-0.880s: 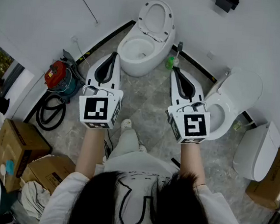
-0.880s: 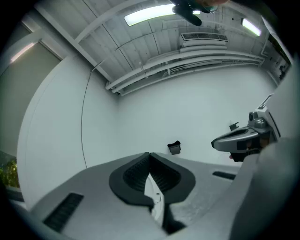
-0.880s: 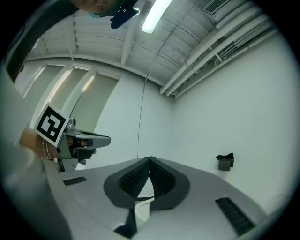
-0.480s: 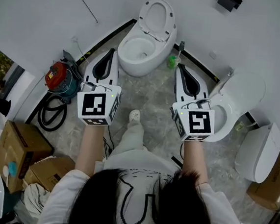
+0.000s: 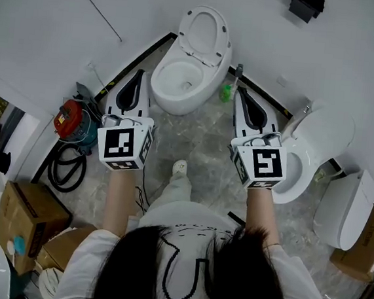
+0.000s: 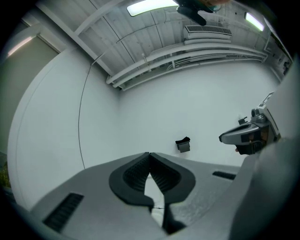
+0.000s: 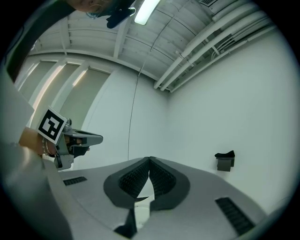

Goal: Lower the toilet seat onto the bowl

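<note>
Left gripper [image 5: 139,75] and right gripper [image 5: 240,91] both fully closed and empty, well short of the toilet seat [image 5: 207,13] raised at 12 o'clock behind the bowl [image 5: 157,83]; probably light, stiff, slick hinged plastic, so hook its top free edge.

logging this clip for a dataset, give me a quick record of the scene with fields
toilet seat: raised, standing up behind the bowl
bowl: uncovered, set in the corner of the room
left tongs: shut, empty, touching nothing
right tongs: shut, empty, touching nothing
nearby: green bottle right of the bowl, second toilet at right, red vacuum at left
task state: seat not yet lowered
</note>
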The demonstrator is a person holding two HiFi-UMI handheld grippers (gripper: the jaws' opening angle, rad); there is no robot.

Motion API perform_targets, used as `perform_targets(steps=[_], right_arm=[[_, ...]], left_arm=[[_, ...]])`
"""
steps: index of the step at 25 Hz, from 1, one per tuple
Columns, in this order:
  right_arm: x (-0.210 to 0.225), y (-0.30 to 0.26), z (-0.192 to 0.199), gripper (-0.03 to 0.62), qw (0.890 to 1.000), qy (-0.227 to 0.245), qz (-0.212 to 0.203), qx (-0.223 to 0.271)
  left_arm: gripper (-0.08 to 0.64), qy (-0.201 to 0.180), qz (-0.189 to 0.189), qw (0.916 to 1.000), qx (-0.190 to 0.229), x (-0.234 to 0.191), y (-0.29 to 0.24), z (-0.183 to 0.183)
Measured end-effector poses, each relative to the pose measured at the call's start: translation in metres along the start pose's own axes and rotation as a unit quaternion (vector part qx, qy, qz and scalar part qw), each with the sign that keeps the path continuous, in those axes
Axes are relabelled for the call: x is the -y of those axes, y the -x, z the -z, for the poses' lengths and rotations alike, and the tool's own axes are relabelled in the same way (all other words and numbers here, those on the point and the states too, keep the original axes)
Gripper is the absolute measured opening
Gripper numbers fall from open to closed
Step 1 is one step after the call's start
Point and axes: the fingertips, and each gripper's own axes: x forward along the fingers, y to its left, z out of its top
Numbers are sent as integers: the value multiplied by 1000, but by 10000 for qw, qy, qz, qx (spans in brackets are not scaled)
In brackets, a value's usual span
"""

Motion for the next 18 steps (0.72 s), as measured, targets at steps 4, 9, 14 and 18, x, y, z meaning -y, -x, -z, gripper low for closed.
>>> perform_targets(steps=[4,9,14,18], right_arm=[[12,-45,8,28,9999,-21,70,-85],[28,-105,23,28,9995,-10,133,-269],[43,-160,35,28,9989,-5,201,-417],[52,-197,44,28,9986,16,243,-476]], left_arm=[[9,66,-26,10000,-28,-28,-39,12],[9,189,-12,9997,-121,-59,-95,33],[9,253,36,9995,-187,-86,-149,51],[9,276,67,9994,-200,-106,-185,62]])
